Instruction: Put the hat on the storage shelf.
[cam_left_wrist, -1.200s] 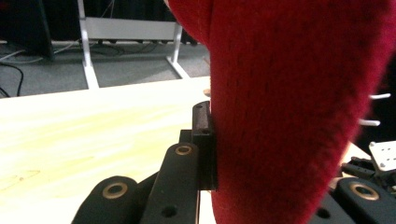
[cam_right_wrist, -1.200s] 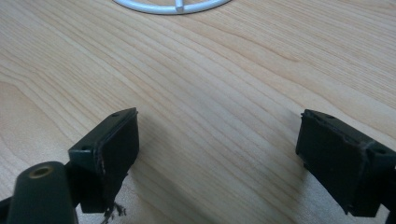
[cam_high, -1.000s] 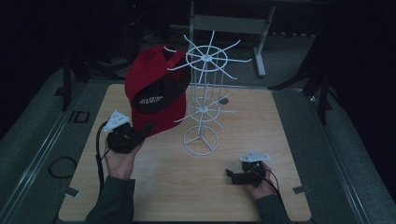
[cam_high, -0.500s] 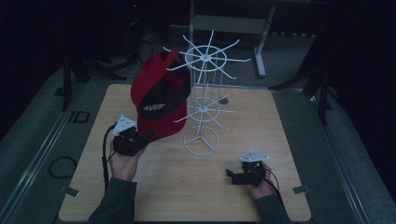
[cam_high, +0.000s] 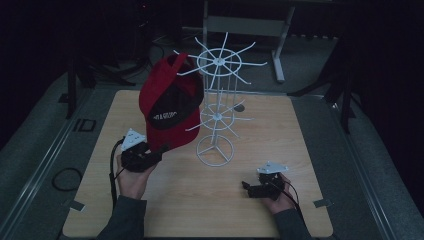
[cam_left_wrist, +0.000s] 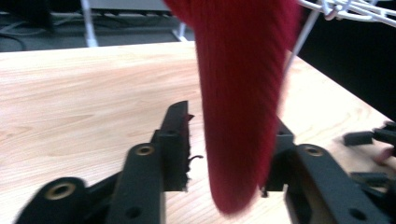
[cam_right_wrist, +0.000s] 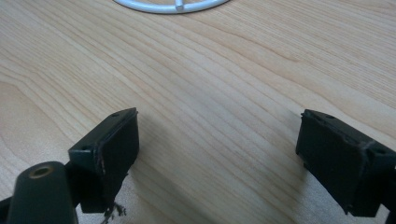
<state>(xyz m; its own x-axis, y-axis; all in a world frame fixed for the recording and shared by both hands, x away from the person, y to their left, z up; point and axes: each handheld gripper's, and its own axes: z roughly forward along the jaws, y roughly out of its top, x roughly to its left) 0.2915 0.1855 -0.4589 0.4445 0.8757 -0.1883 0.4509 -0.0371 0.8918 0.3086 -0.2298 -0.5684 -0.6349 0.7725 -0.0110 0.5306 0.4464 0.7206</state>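
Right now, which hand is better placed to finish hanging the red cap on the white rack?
Left. The left gripper already has the red cap's brim between its jaws, with the cap up against the white rack. The right gripper rests open and empty on the table, apart from both.

Red cap, hung at 9 o'clock side of white wire rack: white lettering on black front panel, too small and blurred to read. "ID"-like mark on dark floor off bench's 9 o'clock edge, uncertain. No other legible text
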